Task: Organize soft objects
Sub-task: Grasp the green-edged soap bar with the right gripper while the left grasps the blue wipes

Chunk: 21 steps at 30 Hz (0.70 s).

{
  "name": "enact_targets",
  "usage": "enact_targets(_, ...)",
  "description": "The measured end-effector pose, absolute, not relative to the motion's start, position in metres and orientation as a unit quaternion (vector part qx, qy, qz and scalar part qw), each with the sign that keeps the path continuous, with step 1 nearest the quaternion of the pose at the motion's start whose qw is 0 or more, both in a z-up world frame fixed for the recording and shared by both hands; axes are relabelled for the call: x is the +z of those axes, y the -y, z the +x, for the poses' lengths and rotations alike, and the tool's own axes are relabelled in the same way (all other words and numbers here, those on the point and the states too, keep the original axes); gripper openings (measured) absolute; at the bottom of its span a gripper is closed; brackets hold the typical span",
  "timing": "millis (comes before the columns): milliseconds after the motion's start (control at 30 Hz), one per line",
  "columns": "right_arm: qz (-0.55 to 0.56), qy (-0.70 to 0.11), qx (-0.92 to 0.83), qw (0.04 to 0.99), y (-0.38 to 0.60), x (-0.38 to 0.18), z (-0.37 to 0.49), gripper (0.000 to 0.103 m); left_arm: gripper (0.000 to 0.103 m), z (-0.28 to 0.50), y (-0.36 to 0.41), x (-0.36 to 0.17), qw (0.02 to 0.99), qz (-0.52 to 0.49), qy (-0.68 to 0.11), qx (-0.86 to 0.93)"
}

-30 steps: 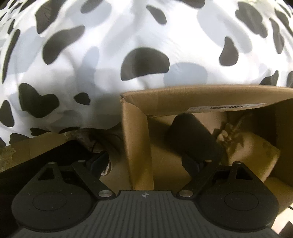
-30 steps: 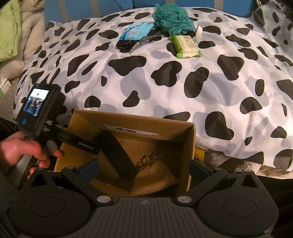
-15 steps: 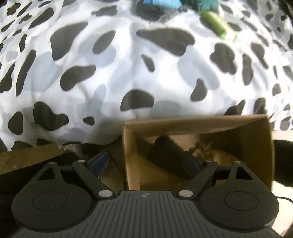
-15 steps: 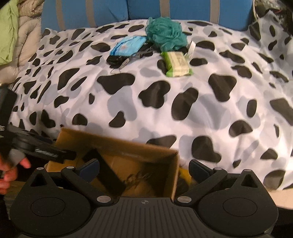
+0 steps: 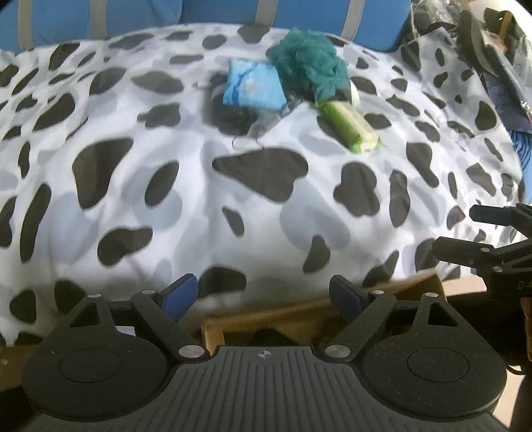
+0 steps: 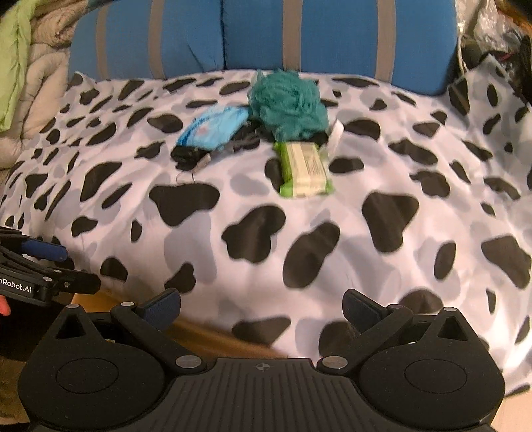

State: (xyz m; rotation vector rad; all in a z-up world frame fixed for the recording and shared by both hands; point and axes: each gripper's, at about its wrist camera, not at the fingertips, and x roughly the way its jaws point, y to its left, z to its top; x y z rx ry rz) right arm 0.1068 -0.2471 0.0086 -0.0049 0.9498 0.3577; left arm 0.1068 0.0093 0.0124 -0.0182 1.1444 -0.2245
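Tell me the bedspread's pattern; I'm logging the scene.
White bedspread with black and grey cow-like blotches, clearest in the right wrist view.

Ahead of me a cow-print cover [image 6: 252,239], white with black and grey patches, lies spread over the bed and fills most of what I see. Behind it stands a blue cushion [image 6: 252,36] crossed by upright grey stripes, seen again along the top of the left view [image 5: 212,13]. At the far left of my right-hand view a pale quilted blanket [image 6: 43,86] is bunched up, with a light green cloth [image 6: 13,59] lying against it. In the upper right corner there is a dark, cluttered heap [image 6: 492,36] that I cannot make out, blurred in both views.
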Motion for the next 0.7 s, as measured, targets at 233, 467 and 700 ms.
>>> enact_targets(233,-0.013,-0.437,0.17,0.883,0.247,0.01,0.127,0.103,0.087,0.125,-0.015,0.008,0.85,-0.015,-0.518,-0.096)
enact_targets(467,-0.03,-0.434,0.175,0.883,0.247,0.007,0.148,0.103,0.087,0.139,-0.015,0.009,0.873,0.006,-0.479,-0.093)
enact_targets(700,-0.062,-0.422,0.175,0.888,0.241,0.003,0.165,0.103,0.087,0.154,-0.013,0.008,0.88,0.032,-0.464,-0.094)
